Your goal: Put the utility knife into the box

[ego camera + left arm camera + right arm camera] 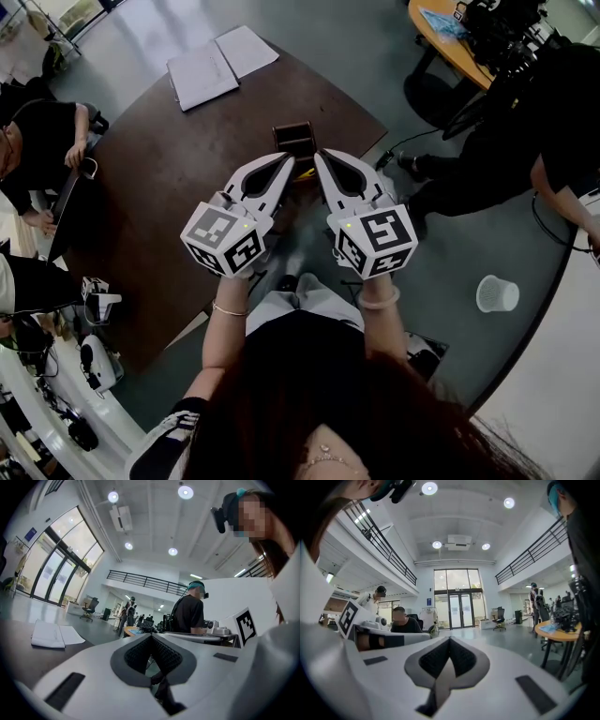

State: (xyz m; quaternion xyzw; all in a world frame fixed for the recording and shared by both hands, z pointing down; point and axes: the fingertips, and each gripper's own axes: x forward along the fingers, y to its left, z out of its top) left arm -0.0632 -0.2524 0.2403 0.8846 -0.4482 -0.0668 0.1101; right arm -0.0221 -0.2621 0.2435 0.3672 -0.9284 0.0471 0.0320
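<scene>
In the head view a small dark open box point(293, 137) stands on the round brown table point(178, 178), close to its near edge. My left gripper point(286, 161) and right gripper point(322, 155) are held side by side just in front of the box, tips pointing at it. Both are shut with nothing between the jaws, as the left gripper view point(151, 636) and right gripper view point(450, 639) also show. A yellow sliver point(302, 176) peeks out between the grippers; I cannot tell whether it is the utility knife. Both gripper views look out over the room, not at the table.
A white notebook point(202, 73) and a loose sheet point(246, 49) lie at the table's far side. A seated person point(37, 150) is at the left edge, another person point(534, 141) stands on the right. A paper cup point(497, 293) sits on the floor.
</scene>
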